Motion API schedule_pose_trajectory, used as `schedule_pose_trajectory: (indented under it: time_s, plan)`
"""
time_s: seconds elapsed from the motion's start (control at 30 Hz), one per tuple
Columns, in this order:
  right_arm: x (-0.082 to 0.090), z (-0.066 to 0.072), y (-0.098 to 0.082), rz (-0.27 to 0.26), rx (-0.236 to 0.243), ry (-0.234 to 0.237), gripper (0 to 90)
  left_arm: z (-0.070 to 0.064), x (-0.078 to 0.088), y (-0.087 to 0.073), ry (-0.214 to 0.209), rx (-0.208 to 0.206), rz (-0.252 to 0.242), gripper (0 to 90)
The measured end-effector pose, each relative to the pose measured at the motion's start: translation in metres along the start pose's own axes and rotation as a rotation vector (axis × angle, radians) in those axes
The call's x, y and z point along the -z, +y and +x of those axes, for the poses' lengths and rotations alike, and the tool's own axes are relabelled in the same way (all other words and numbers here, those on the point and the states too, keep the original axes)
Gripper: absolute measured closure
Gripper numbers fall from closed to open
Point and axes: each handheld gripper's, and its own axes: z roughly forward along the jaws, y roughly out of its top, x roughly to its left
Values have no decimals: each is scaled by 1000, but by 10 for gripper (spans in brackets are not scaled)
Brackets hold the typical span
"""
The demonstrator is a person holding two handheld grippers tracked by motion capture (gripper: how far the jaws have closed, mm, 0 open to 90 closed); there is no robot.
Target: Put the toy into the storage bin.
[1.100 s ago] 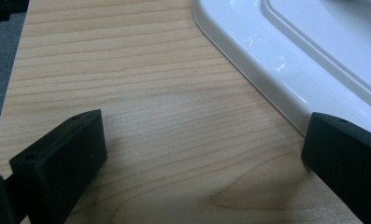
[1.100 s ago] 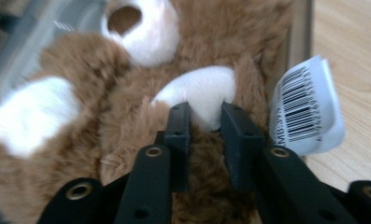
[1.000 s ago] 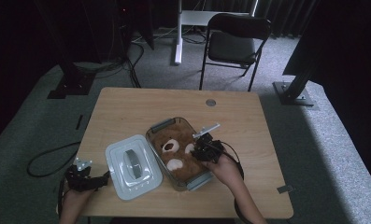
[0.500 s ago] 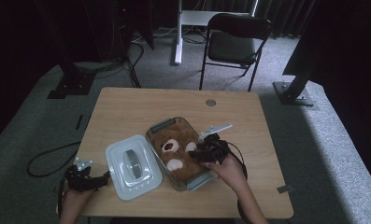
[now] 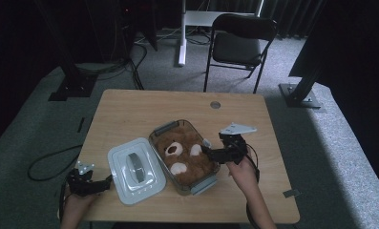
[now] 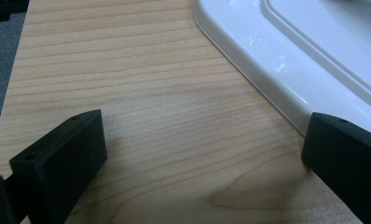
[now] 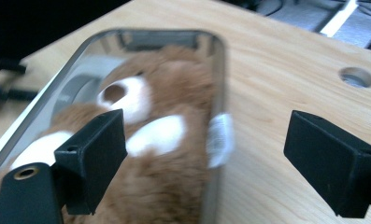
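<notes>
A brown teddy bear (image 5: pixel 184 157) with white muzzle and paws lies in a clear rectangular container (image 5: pixel 164 129) at the table's middle. In the right gripper view the bear (image 7: pixel 141 182) fills the container (image 7: pixel 218 60), and a white tag (image 7: pixel 219 139) hangs over its near rim. My right gripper (image 5: pixel 207 151) (image 7: pixel 206 144) hovers at the container's right side. Its jaws have just been opening and now stand open, pressing on nothing; the rim and tag show beyond the gap. The white lid (image 5: pixel 135 169) (image 6: pixel 286 56) lies left of the container. My left gripper (image 5: pixel 107 181) (image 6: pixel 206 140) rests open on the table beside the lid's edge.
The wooden table (image 5: pixel 130 114) has a round cable hole (image 5: pixel 215 104) near its far edge. A folding chair (image 5: pixel 242 45) stands beyond the table. Black stand bases (image 5: pixel 68 90) (image 5: pixel 299 95) sit on the grey carpet, and a cable (image 5: pixel 48 164) loops at the left.
My right gripper has drawn back to the right, off the bear, and its jaws have gone from shut to wide. The bear stays in the container. The left gripper has not moved.
</notes>
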Motion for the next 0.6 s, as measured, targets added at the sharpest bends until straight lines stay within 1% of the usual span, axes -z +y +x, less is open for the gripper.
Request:
schedule_pose_trajectory:
  time_s: [0.07, 0.13, 0.27, 0.33, 0.5, 0.53, 0.6]
  plan:
    - [3, -10, -2, -11, -34, -5, 123, 0, 0, 0, 0, 0, 0, 7]
    - [4, -19, -5, 2, -49, -45, 120, 0, 0, 0, 0, -1, 0, 7]
    - [4, -30, -12, 15, -72, -99, 117, 0, 0, 0, -3, -6, 1, 7]
    - [4, -35, -16, 16, -90, -95, 105, 0, 1, 0, -7, -10, 4, 7]
    - [1, -45, -27, 25, -113, -136, 106, -2, 2, 2, -3, -1, 28, 8]
    - [0, -48, -30, 24, -119, -135, 105, -3, 2, 2, -2, -1, 35, 8]
    - [-2, -52, -36, 27, -143, -156, 106, -5, 3, 3, -4, -3, 52, 8]
